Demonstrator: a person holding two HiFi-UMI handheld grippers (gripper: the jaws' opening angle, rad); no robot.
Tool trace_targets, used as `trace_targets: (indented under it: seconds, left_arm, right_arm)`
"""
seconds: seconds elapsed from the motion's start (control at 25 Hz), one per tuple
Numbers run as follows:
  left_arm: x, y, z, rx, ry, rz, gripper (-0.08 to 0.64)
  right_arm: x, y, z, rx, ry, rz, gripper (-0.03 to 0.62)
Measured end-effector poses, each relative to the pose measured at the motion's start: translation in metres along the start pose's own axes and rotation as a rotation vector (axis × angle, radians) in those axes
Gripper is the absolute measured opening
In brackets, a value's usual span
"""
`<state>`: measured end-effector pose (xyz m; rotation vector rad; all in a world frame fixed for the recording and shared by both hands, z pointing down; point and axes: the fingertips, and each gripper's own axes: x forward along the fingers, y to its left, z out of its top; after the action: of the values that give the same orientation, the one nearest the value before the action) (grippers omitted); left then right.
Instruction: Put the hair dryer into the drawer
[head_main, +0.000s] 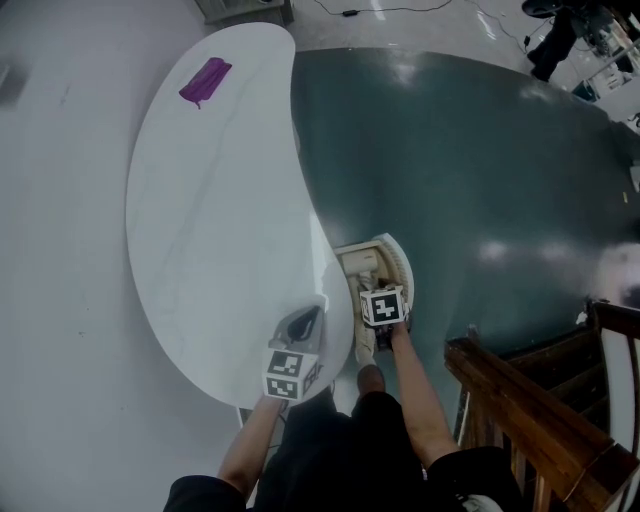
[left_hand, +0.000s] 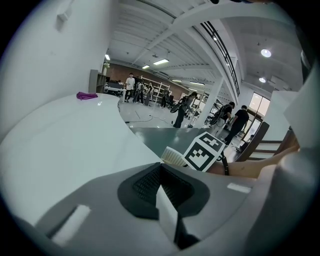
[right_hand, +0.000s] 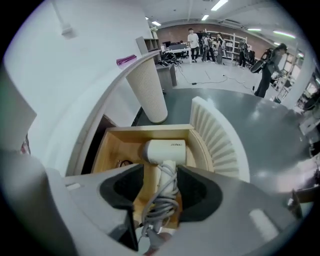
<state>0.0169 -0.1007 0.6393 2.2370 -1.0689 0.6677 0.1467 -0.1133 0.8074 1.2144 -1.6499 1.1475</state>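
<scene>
Hovering wide open and empty: right claw (right_hand: 160, 194). Hair dryer (right_hand: 165, 151), cord coiled on its handle, lies ungripped in the open wooden drawer (right_hand: 111, 146) at 12 o'clock. Left claw (left_hand: 162, 189) closed, empty, above white counter (left_hand: 60, 145).

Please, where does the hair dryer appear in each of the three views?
Head view: just below the centre, the dryer lies in the open drawer.
Left gripper view: not in it.
Right gripper view: centre, lying in the drawer, with its cord towards the camera.
Shared landmark: the drawer's ribbed front, white and curved, shows in all three views.
</scene>
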Motion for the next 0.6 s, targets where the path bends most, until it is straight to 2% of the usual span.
trace_targets:
  seconds: [0.16, 0.28, 0.6]
  left_arm:
    - [-0.012, -0.009, 0.008, 0.024, -0.033, 0.008, 0.006]
    - [-0.025, -0.014, 0.017, 0.027, -0.067, 0.019, 0.006]
    - [-0.055, -0.032, 0.044, 0.044, -0.141, 0.040, 0.006]
  right_arm:
    - [-0.026, 0.010, 0.004, -0.016, -0.057, 0.012, 0.205]
    - [-0.054, 0.018, 0.009, -0.031, -0.112, 0.012, 0.164]
    - [-0.136, 0.045, 0.033, -0.085, -0.334, 0.025, 0.089]
